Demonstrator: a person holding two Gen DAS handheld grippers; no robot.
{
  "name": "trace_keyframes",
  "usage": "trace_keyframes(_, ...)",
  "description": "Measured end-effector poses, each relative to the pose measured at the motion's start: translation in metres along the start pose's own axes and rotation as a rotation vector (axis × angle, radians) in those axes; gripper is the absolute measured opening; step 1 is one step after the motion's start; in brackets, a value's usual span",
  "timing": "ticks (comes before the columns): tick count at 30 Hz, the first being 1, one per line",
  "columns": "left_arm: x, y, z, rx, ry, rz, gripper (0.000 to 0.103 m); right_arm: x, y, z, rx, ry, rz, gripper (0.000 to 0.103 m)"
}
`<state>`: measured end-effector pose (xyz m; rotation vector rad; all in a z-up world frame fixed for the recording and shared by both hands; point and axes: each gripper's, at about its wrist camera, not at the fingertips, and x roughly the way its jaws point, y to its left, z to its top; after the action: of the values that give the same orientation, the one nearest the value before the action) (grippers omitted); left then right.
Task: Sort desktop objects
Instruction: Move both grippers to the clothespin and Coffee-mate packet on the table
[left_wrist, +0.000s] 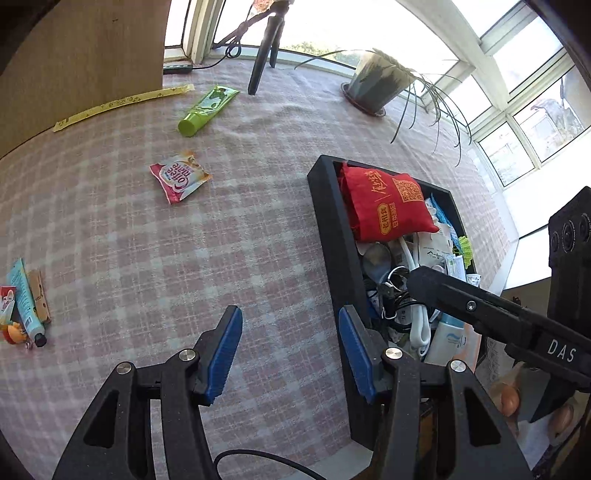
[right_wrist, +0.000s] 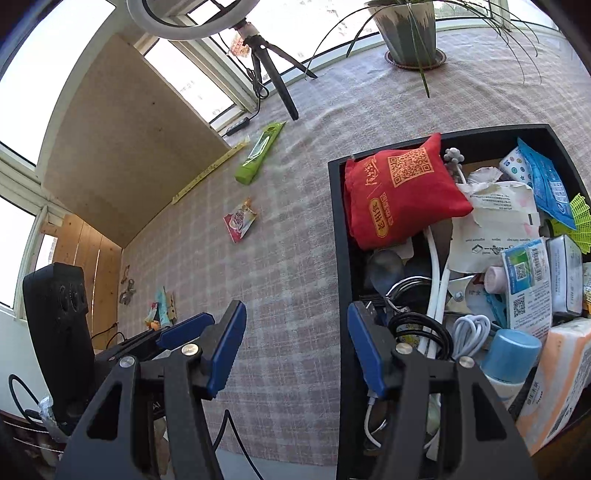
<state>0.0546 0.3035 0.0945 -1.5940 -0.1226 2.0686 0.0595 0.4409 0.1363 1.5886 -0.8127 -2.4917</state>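
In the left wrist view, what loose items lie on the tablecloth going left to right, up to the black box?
Blue tube → yellow strip → red-and-white sachet → green tube → black box.

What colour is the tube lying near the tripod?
The tube is bright green with a green cap, clearest in the left wrist view.
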Motion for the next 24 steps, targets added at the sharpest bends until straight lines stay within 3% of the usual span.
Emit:
trace_keyframes(15, -0.046, 0.158, -0.018, -0.25, -0.048, 0.143, 0.051, 0.075, 0.122, 0.0, -0.198, 0.136, 0.077, 0.056)
trace_keyframes(24, -0.056, 0.246, -0.018, -0.318, 0.001, 0.215, 0.051, 0.13, 0.191, -0.004, -0.295, 0.254, 0.089, 0.056)
